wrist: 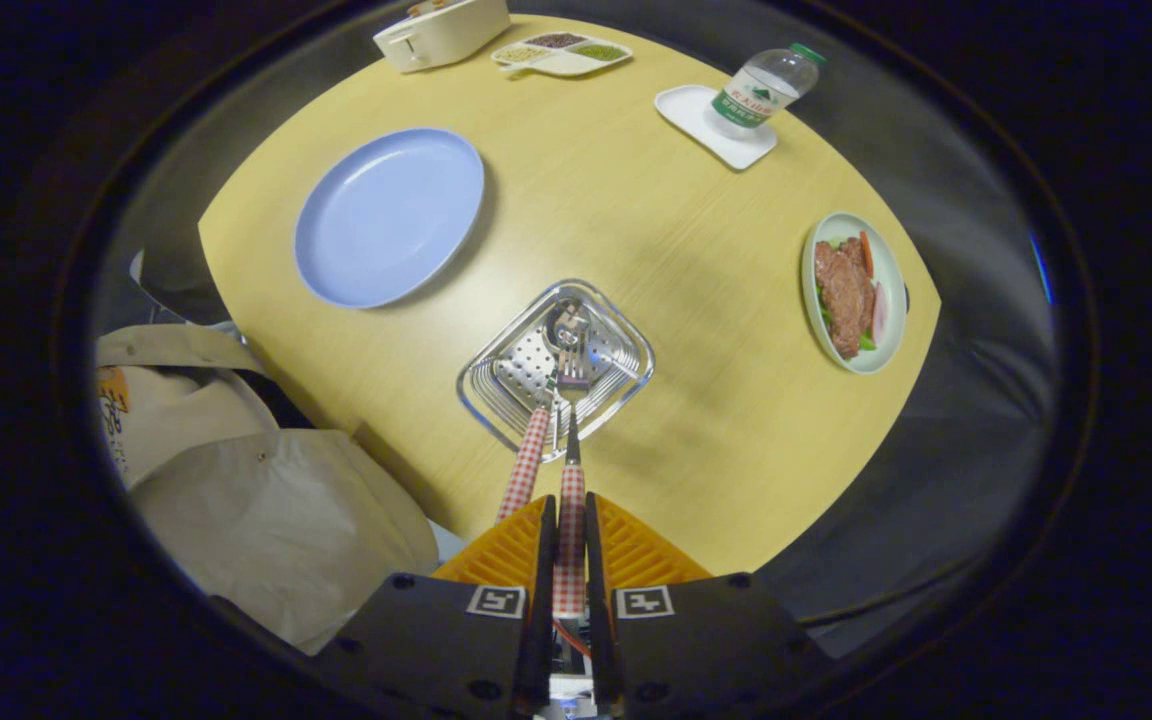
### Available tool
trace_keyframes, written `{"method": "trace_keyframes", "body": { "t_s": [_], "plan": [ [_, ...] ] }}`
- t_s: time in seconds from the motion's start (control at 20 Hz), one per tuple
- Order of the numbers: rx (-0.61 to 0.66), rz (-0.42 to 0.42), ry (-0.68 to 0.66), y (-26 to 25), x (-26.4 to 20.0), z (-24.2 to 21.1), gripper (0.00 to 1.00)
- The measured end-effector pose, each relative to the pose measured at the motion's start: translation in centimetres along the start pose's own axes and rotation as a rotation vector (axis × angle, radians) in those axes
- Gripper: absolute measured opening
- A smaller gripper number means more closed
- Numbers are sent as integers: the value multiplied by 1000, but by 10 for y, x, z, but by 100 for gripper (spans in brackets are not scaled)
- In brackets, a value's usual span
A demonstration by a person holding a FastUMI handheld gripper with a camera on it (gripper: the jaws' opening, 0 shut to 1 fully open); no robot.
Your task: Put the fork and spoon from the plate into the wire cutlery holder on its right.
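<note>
I look straight down on the wire cutlery holder [484, 388], which stands on the wooden table just beyond my fingers. My gripper [569, 505] is shut on the red-checked handle of the fork [572, 385], whose tines hang inside the holder's mouth. The spoon [527, 468] stands in the holder with its bowl at the bottom and its checked handle leaning out toward me, just left of the fork. The blue plate [388, 215] lies to the holder's far left with nothing on it.
A plate of meat and vegetables [854, 292] sits to the right. Farther back are a water bottle [764, 88] on a white tray, a divided dish [561, 52] and a cream appliance [441, 32]. A person's beige sleeve [256, 490] is at the table's near-left edge.
</note>
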State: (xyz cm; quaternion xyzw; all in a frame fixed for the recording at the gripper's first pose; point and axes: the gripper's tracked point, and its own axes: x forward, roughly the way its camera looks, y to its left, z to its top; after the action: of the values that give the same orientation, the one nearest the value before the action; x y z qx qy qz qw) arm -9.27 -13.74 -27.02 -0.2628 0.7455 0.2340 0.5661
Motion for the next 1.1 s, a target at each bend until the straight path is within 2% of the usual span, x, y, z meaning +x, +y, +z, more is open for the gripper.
{"method": "trace_keyframes", "body": {
  "t_s": [0.15, 0.35, 0.55, 0.7, 0.8, 0.95, 1.1],
  "plan": [
    [54, 22, -64, 5, -8, 8, 60],
    [183, 23, -243, 9, -25, 26, 96],
    [319, -3, -477, 14, -56, 47, 97],
    [377, -90, -715, 17, -76, 67, 98],
    [441, -106, -848, 31, -87, 77, 98],
    [525, -121, -997, 53, -96, 85, 98],
    [535, -166, -1123, 70, -105, 96, 98]
  ]
}}
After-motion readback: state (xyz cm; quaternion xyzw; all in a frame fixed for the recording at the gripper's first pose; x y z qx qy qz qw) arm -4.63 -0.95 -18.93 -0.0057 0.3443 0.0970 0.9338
